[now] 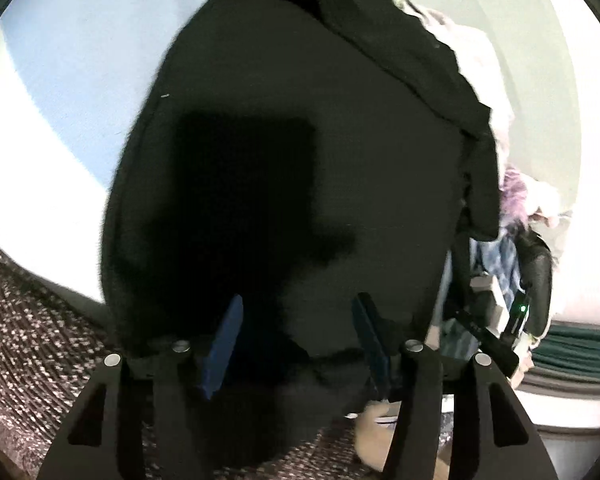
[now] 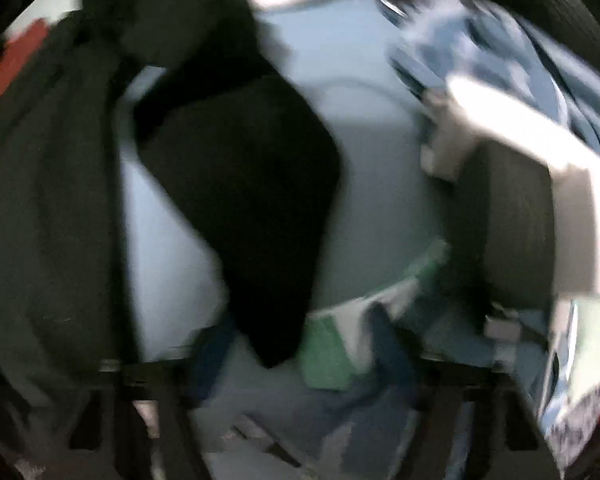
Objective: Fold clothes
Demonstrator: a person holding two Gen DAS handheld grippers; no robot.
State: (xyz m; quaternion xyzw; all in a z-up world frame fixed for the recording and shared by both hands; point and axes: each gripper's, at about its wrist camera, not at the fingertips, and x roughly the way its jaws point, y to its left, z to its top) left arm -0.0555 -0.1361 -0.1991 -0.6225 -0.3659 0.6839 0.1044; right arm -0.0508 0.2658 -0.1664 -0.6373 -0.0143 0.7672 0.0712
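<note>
Left gripper [image 1: 298, 344]: black frame, two angular arms with cut-out slots — four round silver screw heads across the top.
Left fingers [image 1: 224, 344]: flat blue pads, thin as blades, set on black mounts.
Right gripper [image 2: 300, 352]: same black frame, badly blurred — blue pads just readable.
Right gripper body, from the left camera [image 1: 512, 320]: black handle, pale blocks, one small green light glowing.
Clothing: a speckled dark-and-white knit sleeve [image 1: 32, 320] at the lower left edge.
</note>
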